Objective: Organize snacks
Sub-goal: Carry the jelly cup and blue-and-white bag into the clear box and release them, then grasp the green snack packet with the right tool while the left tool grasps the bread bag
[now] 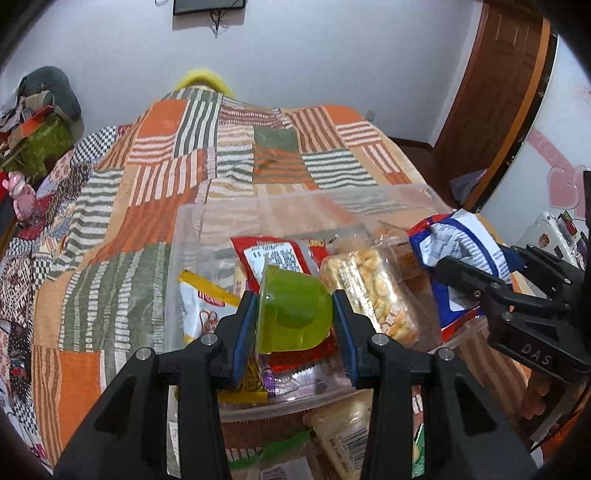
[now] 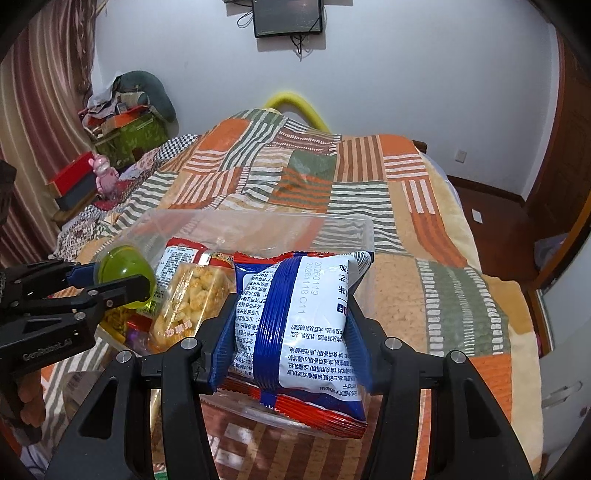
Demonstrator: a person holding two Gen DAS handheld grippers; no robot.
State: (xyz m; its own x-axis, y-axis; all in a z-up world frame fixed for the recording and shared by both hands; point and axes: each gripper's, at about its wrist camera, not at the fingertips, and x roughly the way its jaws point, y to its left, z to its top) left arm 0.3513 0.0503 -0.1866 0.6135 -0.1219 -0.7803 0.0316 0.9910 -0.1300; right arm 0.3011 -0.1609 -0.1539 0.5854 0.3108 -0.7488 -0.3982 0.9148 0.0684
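Green and see-through, the jelly cup (image 1: 293,308) sits clenched between the blue pads (image 1: 246,332) of the left gripper (image 1: 295,328), tipped on its side with its narrow base toward the far wall. It hangs over the clear bin (image 1: 192,236), which stands on a patchwork blanket (image 1: 155,177) of orange, green and striped squares.

In the bin, under the cup, lies a red pack (image 1: 273,254) with a white label. Left of it a white and yellow pack (image 1: 201,306) leans on the bin's wall. Right of the cup lies a clear bag (image 1: 373,291) of pale puffed pieces.

Further right, the right gripper (image 2: 286,328) grasps a blue and white bag (image 2: 295,325) by its sides, pads pressed into the pouch so it bulges between them. The bag has red sawtooth ends and hangs over the bin's right part, its lower edge down by the near rim. From the left camera this bag (image 1: 458,243) shows at the bin's right wall, beside the clear bag.

More packs (image 1: 347,439) lie on the blanket in front of the bin, nearest the left camera. A screen (image 2: 288,16) hangs on the wall behind the bed.
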